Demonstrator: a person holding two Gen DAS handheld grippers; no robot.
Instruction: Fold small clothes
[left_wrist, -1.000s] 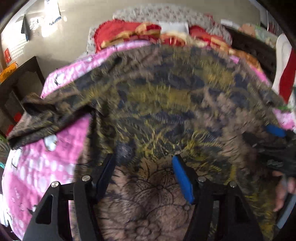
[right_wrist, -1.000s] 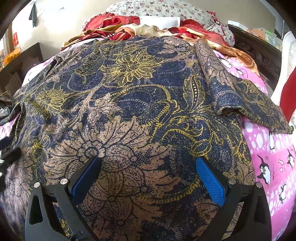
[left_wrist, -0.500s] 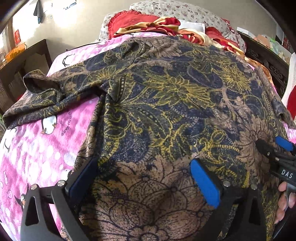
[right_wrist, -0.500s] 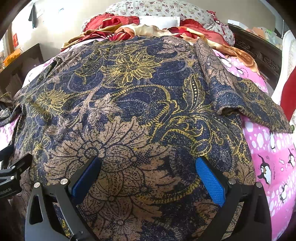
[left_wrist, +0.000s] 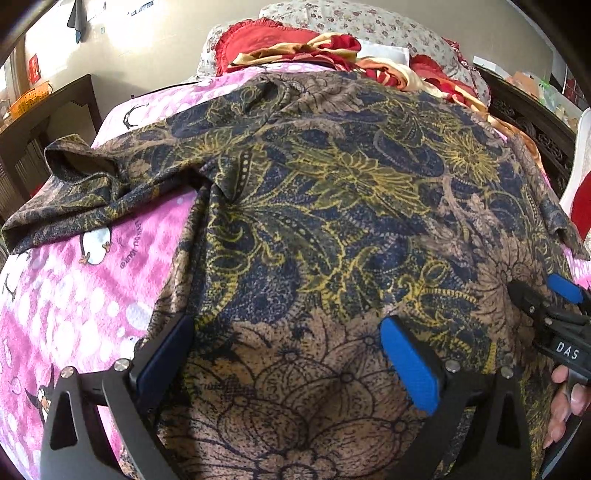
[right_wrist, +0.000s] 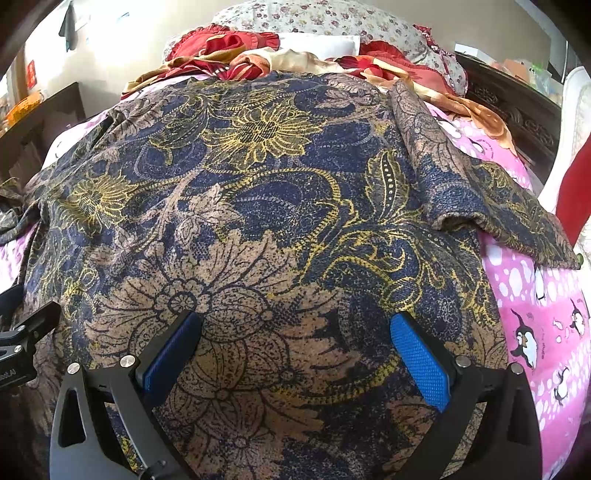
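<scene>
Lying spread flat across the pink penguin-print blanket (left_wrist: 74, 295), the patterned shirt (left_wrist: 332, 206) looks laid out and smoothed but not yet folded, so the step in hand is most likely the start of the first fold. The left gripper (left_wrist: 288, 354) hovers over the near hem with its jaws wide apart and nothing between the pads; the right gripper (right_wrist: 295, 350) sits over the same hem further along, its jaws likewise wide and empty. Neither pad visibly presses on the cloth. The next move probably calls for each gripper to reach out to a side: the left toward the rumpled sleeve (left_wrist: 74, 192), the right toward the flatter sleeve (right_wrist: 498, 206), pinching an edge and carrying it inward over the body. The thin fabric may drag and bunch unless it is lifted clear of the blanket. The left wrist view alone shows the crumpled sleeve with its open cuff, plus the other gripper and a person's fingers (left_wrist: 569, 398) at the right edge. The right wrist view alone shows the far sleeve lying over the blanket's penguins, and a clearer look at the heap of red and gold cloth (right_wrist: 258, 51) beyond the collar.
</scene>
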